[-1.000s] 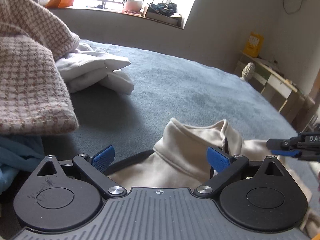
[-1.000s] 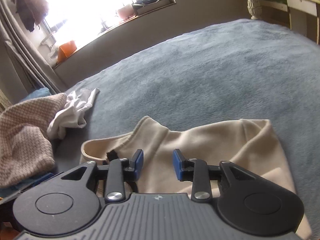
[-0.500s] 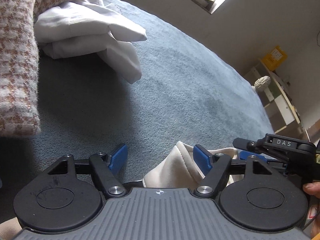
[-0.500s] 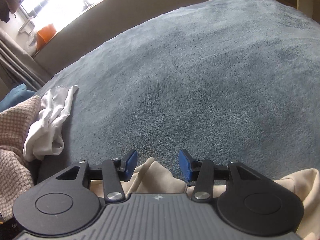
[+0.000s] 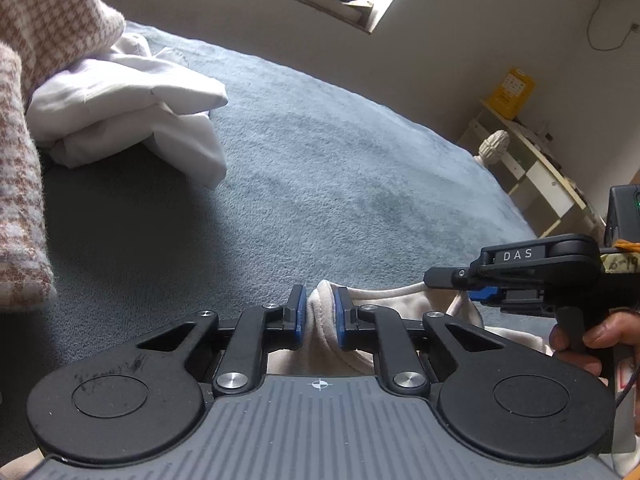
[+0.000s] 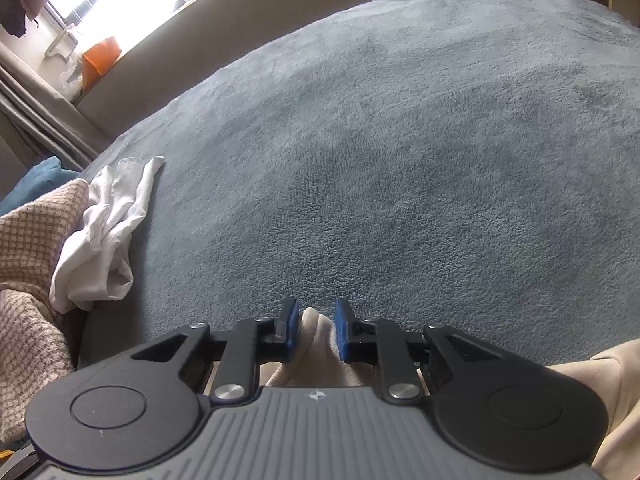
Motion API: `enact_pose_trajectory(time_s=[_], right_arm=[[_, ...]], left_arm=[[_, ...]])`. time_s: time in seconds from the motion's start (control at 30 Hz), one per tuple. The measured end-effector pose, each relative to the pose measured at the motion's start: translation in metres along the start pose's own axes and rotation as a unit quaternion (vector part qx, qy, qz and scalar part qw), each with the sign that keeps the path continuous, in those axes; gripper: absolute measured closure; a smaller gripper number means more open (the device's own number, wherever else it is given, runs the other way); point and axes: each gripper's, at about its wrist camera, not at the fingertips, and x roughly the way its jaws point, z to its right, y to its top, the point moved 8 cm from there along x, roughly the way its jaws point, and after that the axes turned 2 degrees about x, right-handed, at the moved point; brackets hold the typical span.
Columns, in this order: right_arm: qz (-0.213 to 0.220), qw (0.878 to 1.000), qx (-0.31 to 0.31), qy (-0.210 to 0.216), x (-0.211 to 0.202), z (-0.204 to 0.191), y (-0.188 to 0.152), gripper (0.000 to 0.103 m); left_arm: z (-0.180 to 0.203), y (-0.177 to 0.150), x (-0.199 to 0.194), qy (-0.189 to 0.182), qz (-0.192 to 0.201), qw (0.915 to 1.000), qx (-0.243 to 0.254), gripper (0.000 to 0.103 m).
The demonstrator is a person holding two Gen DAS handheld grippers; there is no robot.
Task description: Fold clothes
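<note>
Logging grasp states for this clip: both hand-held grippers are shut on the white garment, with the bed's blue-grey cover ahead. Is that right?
Not quite. Both the left hand-held gripper and the right hand-held gripper are shut on the beige garment. The white garment lies ungrasped on the blue-grey cover, as both wrist views show.

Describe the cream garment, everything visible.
The cream garment looks like soft fleece-like knit with a thick rolled edge. One bunched fold is pinched in the left gripper, another in the right gripper; both are shut on it. The rest drapes below the grippers, mostly hidden, near the grey-blue blanket. Its overall shape cannot be told.
</note>
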Motion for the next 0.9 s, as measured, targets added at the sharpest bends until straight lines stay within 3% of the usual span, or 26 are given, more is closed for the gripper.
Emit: enact_pose_trajectory(time_s=[0.13, 0.3, 0.53, 0.7, 0.9], right_arm=[[0.011, 1.000, -0.013, 0.023, -0.020, -0.002, -0.001, 0.085], [0.017, 0.998, -0.059, 0.032, -0.049, -0.010, -0.009, 0.085], [0.025, 0.991, -0.129, 0.021, -0.090, -0.013, -0.040, 0.087], [0.030, 0.988, -0.154, 0.017, -0.112, -0.006, -0.067, 0.087], [0.040, 0.976, -0.213, -0.004, -0.121, 0.008, -0.116, 0.085]], left_arm=[[0.008, 0.000, -0.020, -0.013, 0.029, 0.9994, 0.014, 0.090], [0.027, -0.005, -0.042, -0.021, 0.049, 0.9964, 0.067, 0.091], [0.058, -0.022, -0.073, -0.033, 0.067, 0.9854, 0.153, 0.091], [0.080, -0.049, -0.096, -0.034, 0.066, 0.9662, 0.247, 0.091], [0.091, -0.095, -0.104, -0.018, 0.049, 0.9303, 0.363, 0.091]])
